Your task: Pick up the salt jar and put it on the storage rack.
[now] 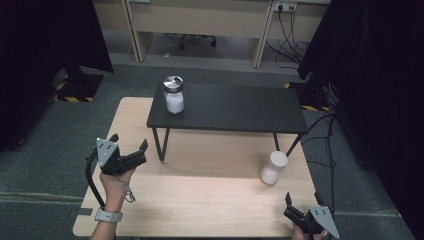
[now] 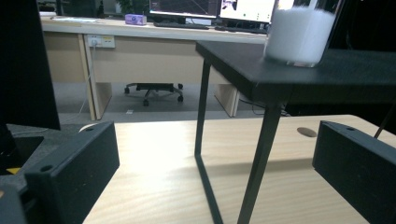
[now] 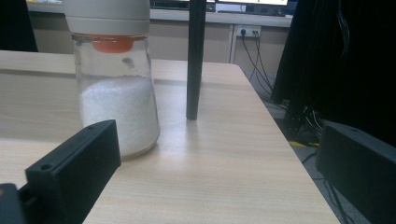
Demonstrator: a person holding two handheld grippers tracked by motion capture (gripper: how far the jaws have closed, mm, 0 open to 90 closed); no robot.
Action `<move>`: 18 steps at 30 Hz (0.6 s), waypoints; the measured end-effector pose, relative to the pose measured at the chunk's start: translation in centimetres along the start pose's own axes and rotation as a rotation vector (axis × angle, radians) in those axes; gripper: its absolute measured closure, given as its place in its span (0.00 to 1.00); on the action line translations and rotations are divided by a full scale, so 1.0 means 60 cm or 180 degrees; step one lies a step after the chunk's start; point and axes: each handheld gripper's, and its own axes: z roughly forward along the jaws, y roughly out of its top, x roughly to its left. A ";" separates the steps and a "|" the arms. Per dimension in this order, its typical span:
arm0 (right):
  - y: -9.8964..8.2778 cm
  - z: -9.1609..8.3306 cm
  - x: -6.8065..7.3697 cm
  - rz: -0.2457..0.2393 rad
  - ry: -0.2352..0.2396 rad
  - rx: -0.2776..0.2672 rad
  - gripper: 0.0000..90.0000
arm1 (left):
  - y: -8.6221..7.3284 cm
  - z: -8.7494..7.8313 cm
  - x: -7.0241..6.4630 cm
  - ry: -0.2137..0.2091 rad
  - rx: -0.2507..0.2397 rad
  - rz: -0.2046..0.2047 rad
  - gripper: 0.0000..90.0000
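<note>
Pale wood counter (image 1: 200, 200) carrying one landmark, a black metal riser shelf (image 1: 230, 107) on thin legs. Two glass jars part-filled with white granules: one with a shiny metal lid (image 1: 174, 94) stands on top of the shelf at its left end; the other, with a white lid (image 1: 273, 167), stands on the counter just in front of the shelf's right front leg, seemingly upright. Left tongs (image 1: 131, 150) hang in front of the shelf's left legs, jaws spread wide, nothing between them; the left gripper view looks under the shelf edge, metal-lidded jar above. Right tongs (image 1: 291, 204) sit near the counter's front edge, well forward of the shelf, jaws likewise wide and empty, aimed at the white-lidded jar, which in the right gripper view (image 3: 114, 79) stands close ahead beside the shelf leg. Judged step: approach, no grasp yet. Next move likely needs the right tongs advanced level until the jaws straddle the glass body below the lid, keeping clear of the shelf leg, then closed squarely.
</note>
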 end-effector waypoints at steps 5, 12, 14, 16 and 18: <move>0.001 0.000 0.001 -0.0008 0.0000 0.0008 0.00 | -0.026 -0.011 0.007 0.0017 0.0043 0.0002 0.00; 0.001 0.000 0.001 -0.0016 -0.0002 0.0014 0.00 | -0.063 -0.027 0.012 0.0116 0.0020 0.0051 0.00; 0.001 0.001 0.002 -0.0021 -0.0004 0.0016 0.00 | -0.071 -0.030 0.017 0.0123 0.0020 0.0022 0.00; 0.001 0.001 0.002 -0.0025 -0.0007 0.0020 0.00 | -0.081 -0.035 0.020 0.0128 0.0028 0.0004 0.00; 0.002 0.001 0.003 -0.0041 -0.0005 0.0023 0.00 | -0.089 -0.039 0.022 0.0142 0.0038 0.0014 0.00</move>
